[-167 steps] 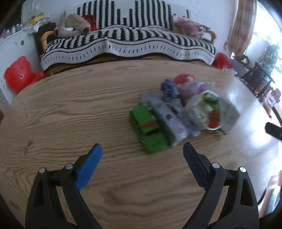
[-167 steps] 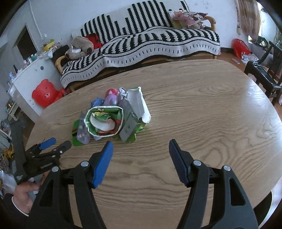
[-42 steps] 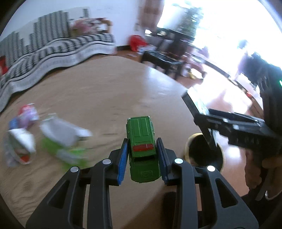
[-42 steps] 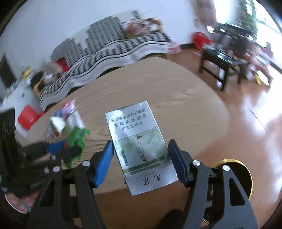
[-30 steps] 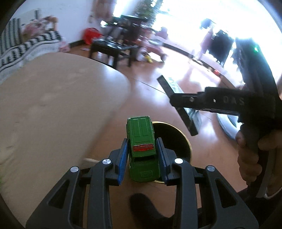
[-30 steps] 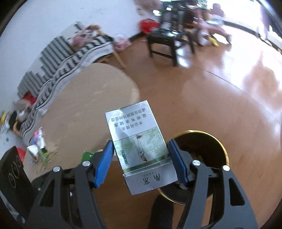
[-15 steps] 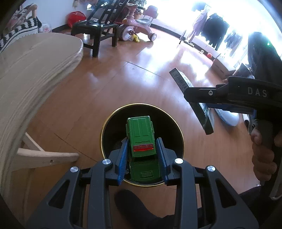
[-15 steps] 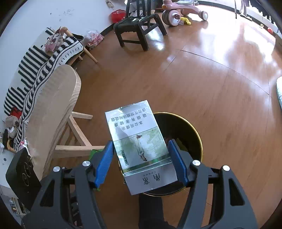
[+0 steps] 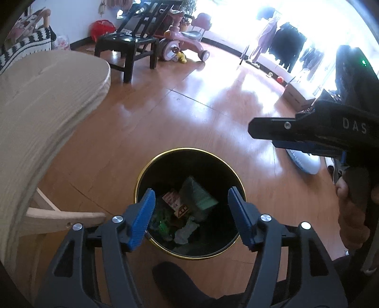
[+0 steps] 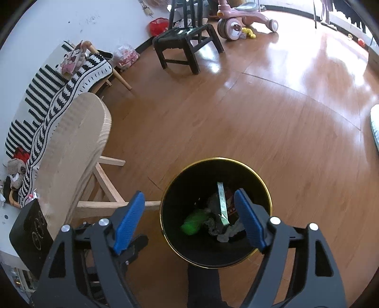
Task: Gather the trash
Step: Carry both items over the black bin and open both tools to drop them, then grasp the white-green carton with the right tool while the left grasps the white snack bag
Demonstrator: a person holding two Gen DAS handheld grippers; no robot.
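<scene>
Hovering over the black bin [image 9: 189, 165] with the gold rim, I have both tongs pointing down into it. My left tongs [image 9: 190, 219] are opening, with nothing between the blue pads. My right tongs [image 10: 189, 221] are opening too, also with nothing between them. The green toy car [image 10: 193, 222] shows as a green blur inside the bin, on the left part of it in the right wrist view. The cigarette pack [image 10: 222, 205] stands on its edge among the other trash in the bin (crumpled paper [image 9: 186, 231] and a red and white wrapper [image 9: 171, 199] lie there as well). The bin stands on the wooden floor [image 9: 189, 113], near the leg of the light wooden desk [image 9: 42, 113]. A black chair [image 10: 184, 40] and a pink ride-on toy [image 10: 241, 14] are well apart from it.
</scene>
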